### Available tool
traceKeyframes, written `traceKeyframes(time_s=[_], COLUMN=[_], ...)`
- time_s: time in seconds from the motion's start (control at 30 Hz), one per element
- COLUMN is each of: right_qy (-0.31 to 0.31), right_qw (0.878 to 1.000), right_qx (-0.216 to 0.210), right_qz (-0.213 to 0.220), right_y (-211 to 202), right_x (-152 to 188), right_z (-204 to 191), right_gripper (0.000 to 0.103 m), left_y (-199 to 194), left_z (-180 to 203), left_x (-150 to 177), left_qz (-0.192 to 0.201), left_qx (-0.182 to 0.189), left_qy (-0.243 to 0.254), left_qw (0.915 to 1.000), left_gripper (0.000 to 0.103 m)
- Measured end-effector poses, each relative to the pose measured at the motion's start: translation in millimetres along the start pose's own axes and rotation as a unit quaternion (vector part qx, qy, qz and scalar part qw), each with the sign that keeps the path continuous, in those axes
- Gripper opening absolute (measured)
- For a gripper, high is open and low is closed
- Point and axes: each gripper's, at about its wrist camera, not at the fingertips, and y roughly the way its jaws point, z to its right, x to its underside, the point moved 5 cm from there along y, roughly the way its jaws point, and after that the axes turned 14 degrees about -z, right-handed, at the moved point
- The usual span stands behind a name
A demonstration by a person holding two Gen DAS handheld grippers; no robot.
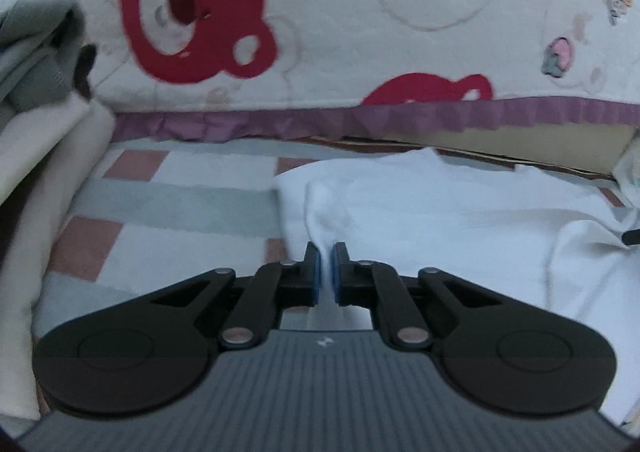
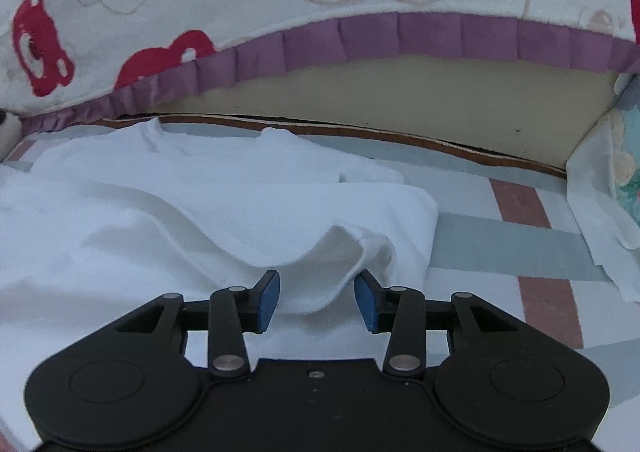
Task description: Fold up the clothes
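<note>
A white garment [image 1: 440, 204] lies spread on the checked sheet [image 1: 192, 196]. In the left wrist view my left gripper [image 1: 328, 252] is shut on a pinched-up ridge of the garment's left edge, and the cloth rises in a peak between the blue pads [image 1: 317, 272]. In the right wrist view the same white garment [image 2: 200, 212] fills the left and middle. My right gripper [image 2: 318, 284] stands open, its blue pads [image 2: 269, 300] on either side of a curled fold of the garment's right edge. The pads do not press the fold.
A quilt [image 1: 360, 32] with red bears and a purple ruffle [image 2: 400, 40] runs along the back. Folded grey and cream cloth [image 1: 40, 92] is piled at the left. Another pale printed cloth [image 2: 608, 204] hangs at the right. The checked sheet [image 2: 520, 252] shows right of the garment.
</note>
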Motion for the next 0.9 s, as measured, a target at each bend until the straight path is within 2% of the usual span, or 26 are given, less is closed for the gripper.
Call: traceKeyframes(time_s=[0.1,0.13,0.17,0.27,0.37,0.47,0.53,0.57,0.6,0.63,0.7,0.73,0.77,0.83,0.9], right_qy=[0.039,0.058,0.072,0.078,0.089,0.088,0.024,-0.023,-0.07,-0.106,-0.16,-0.186,-0.212,-0.262,-0.318], right_qw=[0.999,0.998,0.997,0.996,0.995,0.992,0.995,0.995,0.994,0.991,0.98,0.972,0.96,0.938,0.919], right_qx=[0.013,0.013,0.017,0.034,0.041,0.087,0.089,0.063,0.029,-0.012,-0.102,-0.142,-0.181,-0.22,-0.218], right_qz=[-0.003,0.0,0.002,0.015,0.017,0.015,0.05,0.069,0.084,0.083,0.052,0.024,-0.007,-0.055,-0.082], right_y=[11,14,16,18,16,6,-15,-25,-34,-38,-37,-32,-25,-12,4], right_x=[-14,-19,-24,-39,-50,-58,-63,-65,-66,-67,-71,-72,-73,-73,-71], right_z=[16,23,29,41,46,36,2,-24,-50,-76,-125,-150,-176,-219,-256], right_gripper=[0.036,0.021,0.012,0.009,0.01,0.026,0.027,0.036,0.039,0.039,0.038,0.025,0.005,0.006,0.006], left_y=[8,8,7,4,0,3,5,7,8,10,12,13,13,8,3], left_z=[-20,-25,-29,-39,-34,-21,-14,-11,-9,-8,-7,-6,-6,-7,-9], left_x=[2,2,0,-4,-8,-4,-1,0,1,2,4,5,5,8,11], left_qz=[-0.009,-0.009,-0.007,0.001,0.004,-0.011,-0.025,-0.033,-0.042,-0.051,-0.069,-0.079,-0.086,-0.087,-0.085], left_qx=[-0.016,-0.022,-0.022,-0.018,0.02,0.098,0.156,0.164,0.162,0.159,0.153,0.15,0.151,0.151,0.144], left_qy=[-0.025,-0.029,-0.031,-0.037,-0.038,-0.037,-0.042,-0.04,-0.036,-0.032,-0.023,-0.019,-0.019,-0.012,0.0], left_qw=[0.9995,0.9993,0.9992,0.9991,0.9991,0.9944,0.9866,0.9851,0.9852,0.9854,0.9855,0.9854,0.9847,0.9846,0.9859], left_gripper=[0.001,0.001,0.001,0.001,0.004,0.004,0.01,0.011,0.012,0.013,0.013,0.013,0.013,0.013,0.013])
